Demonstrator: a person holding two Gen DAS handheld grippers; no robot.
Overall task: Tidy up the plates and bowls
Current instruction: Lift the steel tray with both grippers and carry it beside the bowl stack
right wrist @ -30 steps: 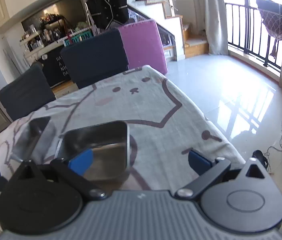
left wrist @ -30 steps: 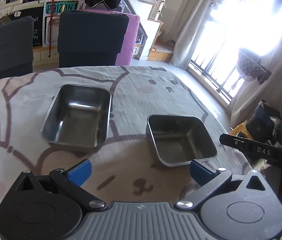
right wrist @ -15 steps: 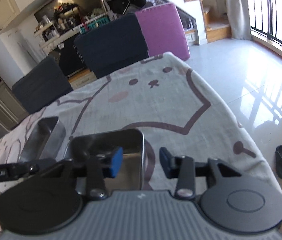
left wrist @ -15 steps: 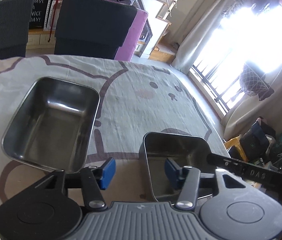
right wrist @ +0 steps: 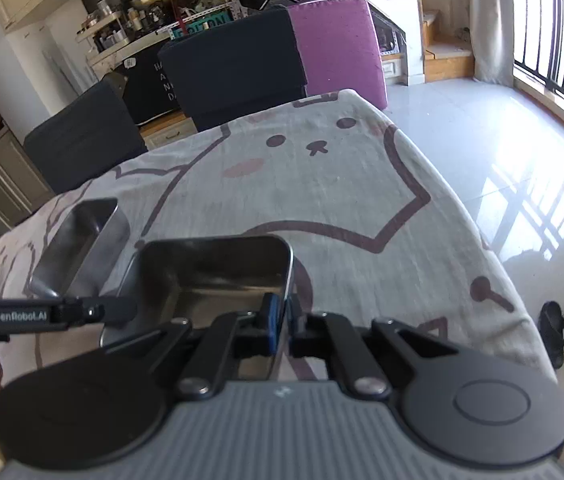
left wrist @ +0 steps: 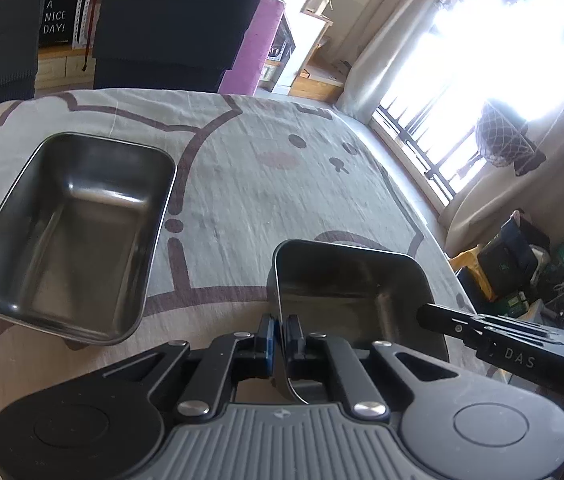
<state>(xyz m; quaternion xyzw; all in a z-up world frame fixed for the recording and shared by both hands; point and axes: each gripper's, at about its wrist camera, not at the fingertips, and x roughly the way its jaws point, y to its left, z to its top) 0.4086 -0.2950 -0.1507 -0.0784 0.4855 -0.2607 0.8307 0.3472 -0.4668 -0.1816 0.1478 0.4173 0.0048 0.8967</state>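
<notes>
A dining room with dark chairs and a bright balcony door surrounds the tabletop (left wrist: 290, 184), which is covered by a cartoon-print cloth. Two steel trays sit on it. The small square tray (left wrist: 346, 288) lies near the right-hand edge, and both claws pinch it. The left claw (left wrist: 278, 334) has its blue pads drawn narrow on the tray's near-left wall, and the right claw (right wrist: 280, 322) is clamped on the near-right wall, one pad inside and one outside.

The large rectangular tray (left wrist: 74, 236) lies to the left of the small one, apart from it, with a strip of bare cloth between. Its long axis runs away from the claws, toward the chairs. The coming move likely turns on this: the small tray must rise above the large tray's rim and travel left to nest inside. The left claw is nearer the target. The tabletop's drop-off lies just right of the small tray; the open room is leftward and beyond.
</notes>
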